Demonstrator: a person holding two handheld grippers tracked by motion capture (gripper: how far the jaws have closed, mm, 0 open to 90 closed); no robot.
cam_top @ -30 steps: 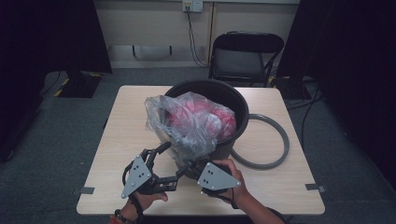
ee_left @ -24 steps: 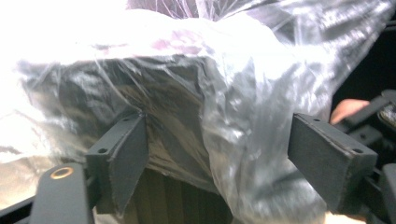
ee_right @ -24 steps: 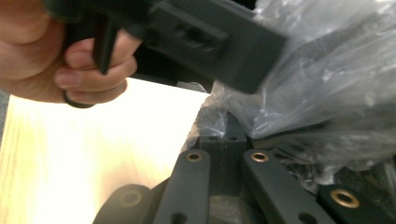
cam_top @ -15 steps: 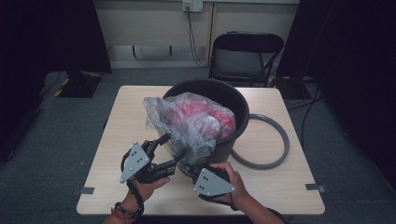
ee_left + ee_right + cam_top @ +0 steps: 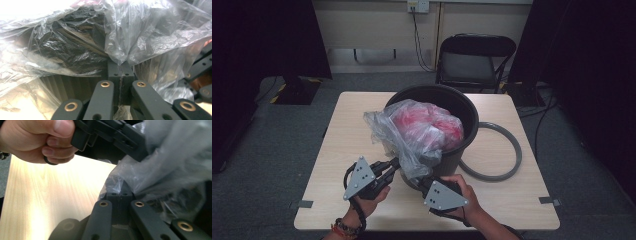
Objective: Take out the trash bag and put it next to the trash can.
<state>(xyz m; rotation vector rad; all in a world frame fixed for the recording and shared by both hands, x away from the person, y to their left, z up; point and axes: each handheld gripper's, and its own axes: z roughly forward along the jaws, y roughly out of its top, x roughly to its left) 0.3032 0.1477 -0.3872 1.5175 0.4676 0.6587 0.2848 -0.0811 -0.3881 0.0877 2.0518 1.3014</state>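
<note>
On the wooden table (image 5: 342, 130) stands a big black bucket (image 5: 464, 112), with a grey ring (image 5: 507, 170) lying flat just beside it. A clear plastic bag (image 5: 412, 132) sits in the bucket and spills over the near rim, and something red and pink (image 5: 432, 125) shows through it. I cannot tell what the red stuff is.

I think the bag is light, thin and soft. It crinkles, looks slippery, and could rip if I tug hard, so I guess the best place to grab is the loose edge hanging over the rim.

That is where I hold it. My left gripper (image 5: 120, 72) has its jaws closed tight on a fold of the bag. My right gripper (image 5: 120, 195) is near it, jaws pressed together on another bit of the same edge.
</note>
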